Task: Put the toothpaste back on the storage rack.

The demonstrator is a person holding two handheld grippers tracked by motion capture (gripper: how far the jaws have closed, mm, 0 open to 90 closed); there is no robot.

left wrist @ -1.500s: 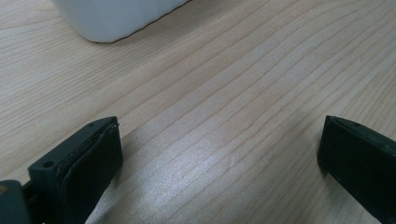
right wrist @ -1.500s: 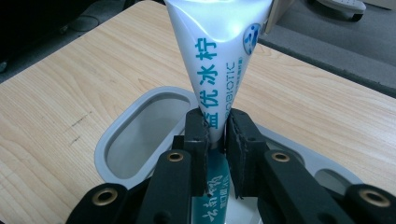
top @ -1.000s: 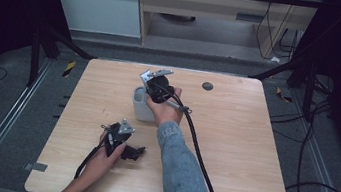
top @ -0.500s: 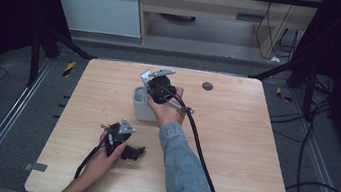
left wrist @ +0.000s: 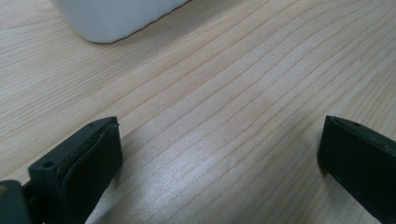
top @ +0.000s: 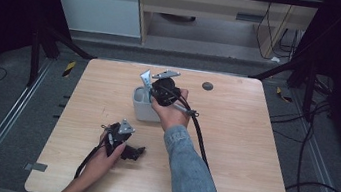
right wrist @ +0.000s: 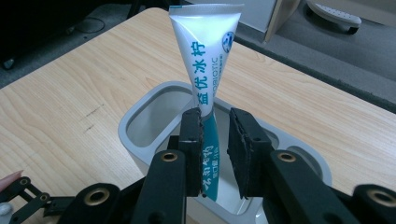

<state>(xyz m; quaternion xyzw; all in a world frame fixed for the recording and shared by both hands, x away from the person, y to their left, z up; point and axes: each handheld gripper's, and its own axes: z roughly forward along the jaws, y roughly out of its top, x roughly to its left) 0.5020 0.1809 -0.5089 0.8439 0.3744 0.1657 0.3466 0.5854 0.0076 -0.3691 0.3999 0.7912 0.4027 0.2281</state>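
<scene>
A white toothpaste tube point(right wrist: 205, 60) with teal print stands upright in a grey holder point(right wrist: 140, 140), its crimped end up. My right gripper point(right wrist: 215, 116) reaches over the holder point(top: 142, 109) from the right with the tube between its jaws. The left pad point(right wrist: 191, 135) lies against the tube, and a gap shows at the right pad point(right wrist: 240, 140). Its jaws have just been opening. My left gripper point(top: 133, 152) rests low over the wood near the front left, open with nothing between its jaws point(left wrist: 219, 135). A corner of the holder point(left wrist: 112, 18) lies ahead of it.
A small dark round disc point(top: 207, 86) lies on the wooden table point(top: 242, 146) near its back edge. The right gripper's black cable point(top: 200, 140) trails across the table toward the front. Dark frame legs and floor cables surround the table.
</scene>
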